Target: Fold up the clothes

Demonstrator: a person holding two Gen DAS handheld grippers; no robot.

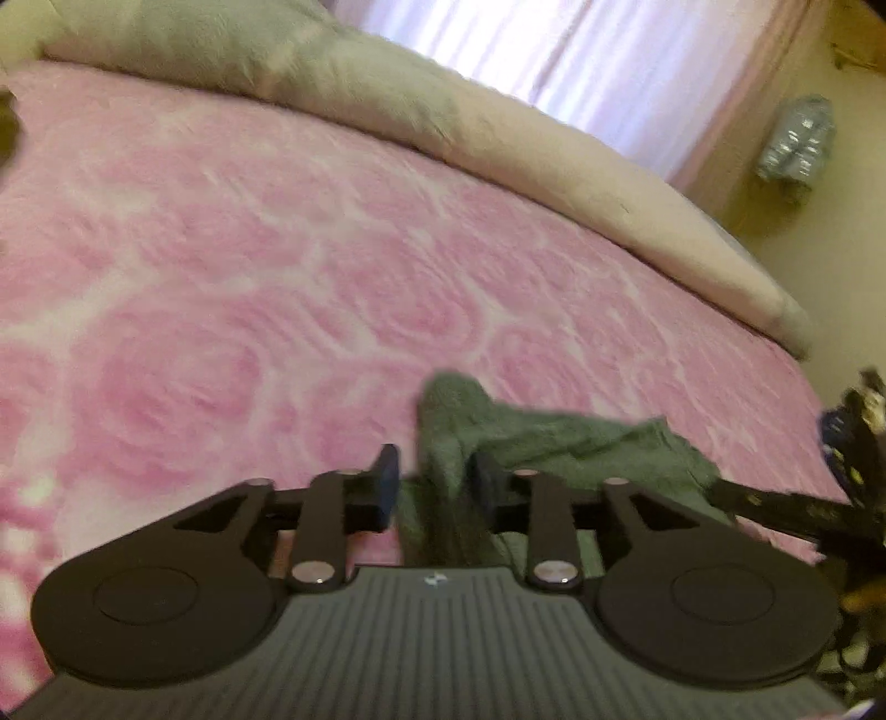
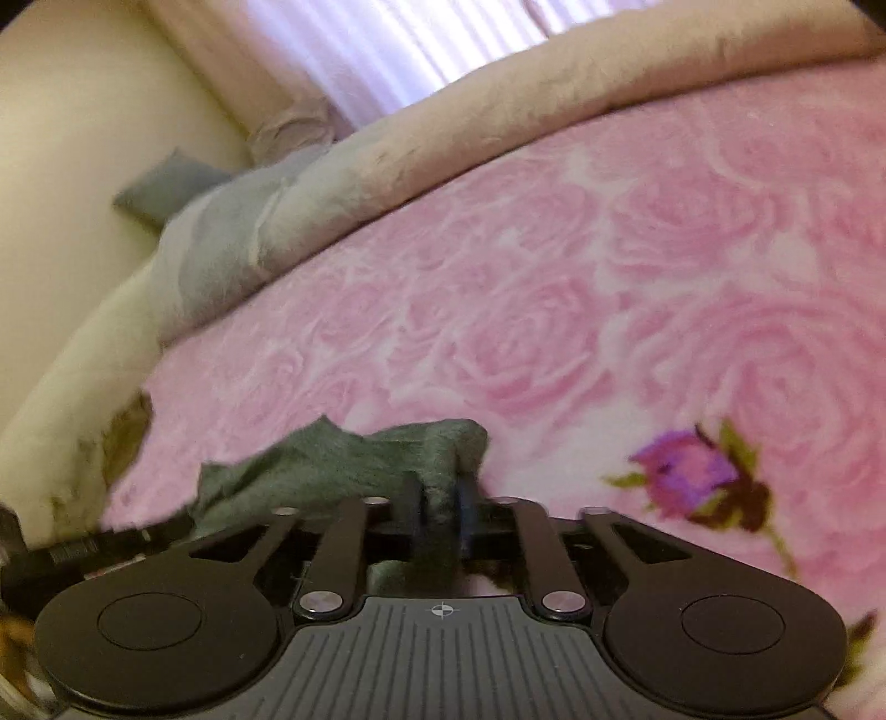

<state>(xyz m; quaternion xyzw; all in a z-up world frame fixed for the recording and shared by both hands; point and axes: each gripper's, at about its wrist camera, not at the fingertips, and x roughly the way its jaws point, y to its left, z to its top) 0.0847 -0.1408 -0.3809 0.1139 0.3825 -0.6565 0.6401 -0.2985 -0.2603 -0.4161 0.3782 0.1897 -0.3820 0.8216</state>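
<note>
A small grey-green cloth (image 1: 581, 443) lies bunched on the pink rose-patterned blanket (image 1: 249, 277), near its front edge. My left gripper (image 1: 437, 482) has a raised fold of the cloth between its fingers, which stand fairly wide around the thick fold. In the right wrist view the same cloth (image 2: 343, 465) stretches off to the left, and my right gripper (image 2: 443, 509) is shut narrowly on its bunched end. The right gripper's black body (image 1: 786, 509) shows at the far right of the left wrist view.
A cream duvet (image 1: 443, 116) is rolled along the far side of the bed below a bright curtained window (image 1: 554, 50). A pack of plastic bottles (image 1: 797, 144) stands on the floor by the wall. A purple rosebud print (image 2: 692, 471) marks the blanket at right.
</note>
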